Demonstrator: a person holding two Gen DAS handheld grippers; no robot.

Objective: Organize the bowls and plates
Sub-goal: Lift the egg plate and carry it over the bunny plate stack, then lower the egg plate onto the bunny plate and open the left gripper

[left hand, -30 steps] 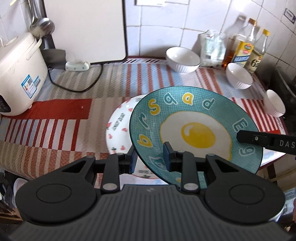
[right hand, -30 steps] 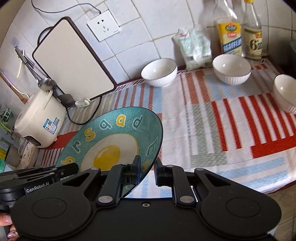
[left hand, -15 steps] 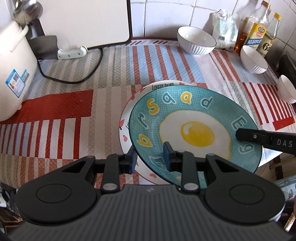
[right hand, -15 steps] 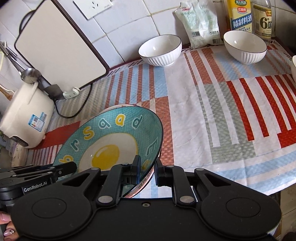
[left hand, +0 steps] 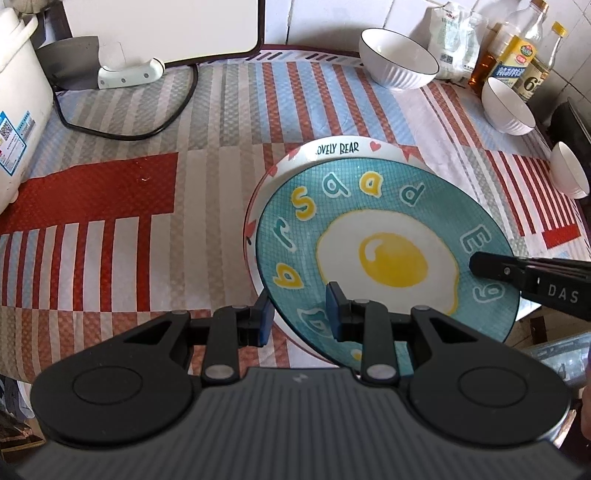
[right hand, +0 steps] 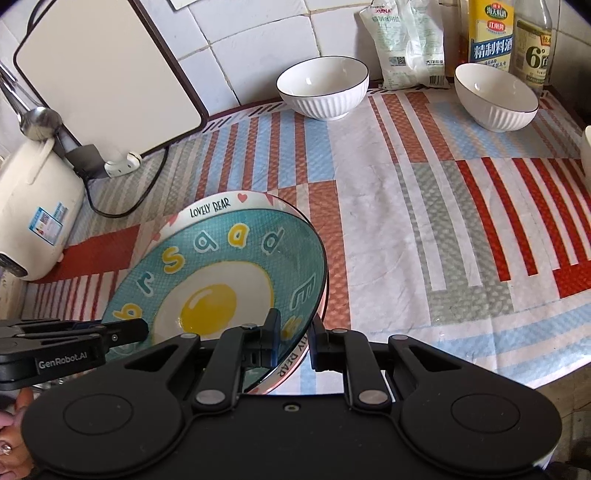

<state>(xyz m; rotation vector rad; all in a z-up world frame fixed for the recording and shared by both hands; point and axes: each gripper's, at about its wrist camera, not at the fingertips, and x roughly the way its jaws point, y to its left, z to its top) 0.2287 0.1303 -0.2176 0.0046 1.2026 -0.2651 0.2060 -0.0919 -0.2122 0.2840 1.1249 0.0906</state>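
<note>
Plate (left hand: 384, 254) now lower, over white plate (left hand: 332, 149).

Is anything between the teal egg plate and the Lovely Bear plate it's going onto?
Nothing visible. The teal egg plate, gripped at its rim by both hand-held grippers, sits directly over the Lovely Bear plate; their hidden overlap can't be checked.

Counter covered by a striped red, blue and grey cloth (right hand: 424, 229). Resting on it: white rice cooker (right hand: 33, 221) at left edge; white plate lettered "LOVELY BEAR" (right hand: 218, 206) at lower centre; ribbed white bowl (right hand: 323, 86) at upper centre; second such bowl (right hand: 496, 96) at upper right; plastic packet (right hand: 406, 40) and two bottles (right hand: 491, 33) along the top edge, against the tiles. White board (right hand: 99, 70) standing at upper left, leaning on wall.
</note>
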